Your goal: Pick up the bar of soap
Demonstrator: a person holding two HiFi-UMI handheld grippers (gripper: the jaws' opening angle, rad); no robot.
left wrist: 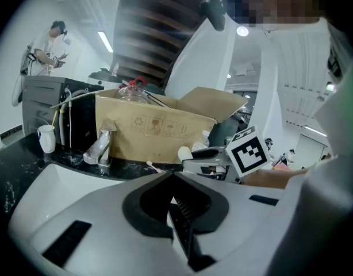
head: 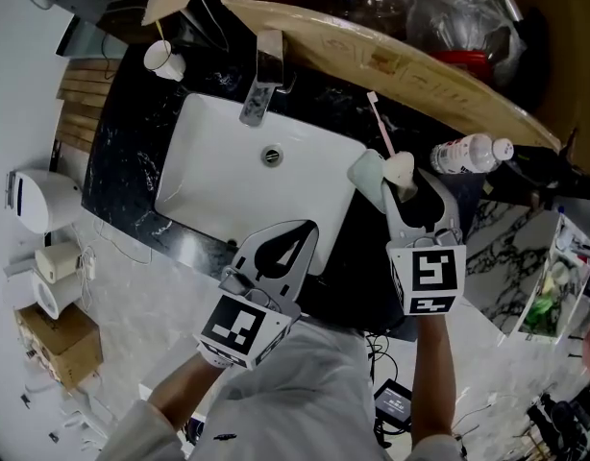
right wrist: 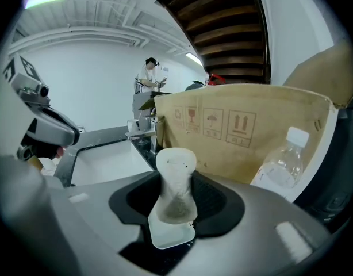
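Soap pinched in the right gripper, right of the sink

The right gripper's (right wrist: 175,195) jaws clamp the upright bar of soap (right wrist: 175,184) just above the pale soap dish (head: 367,173), at the right edge of the sink (head: 218,166). The left gripper (left wrist: 177,204), jaws pressed together and empty, hovers over the sink's near rim.

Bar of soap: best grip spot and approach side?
Grip the bar of soap across its narrow waist, coming from the front of the counter: it stands on end over the soap dish, and the right hand-held gripper pinches it there.
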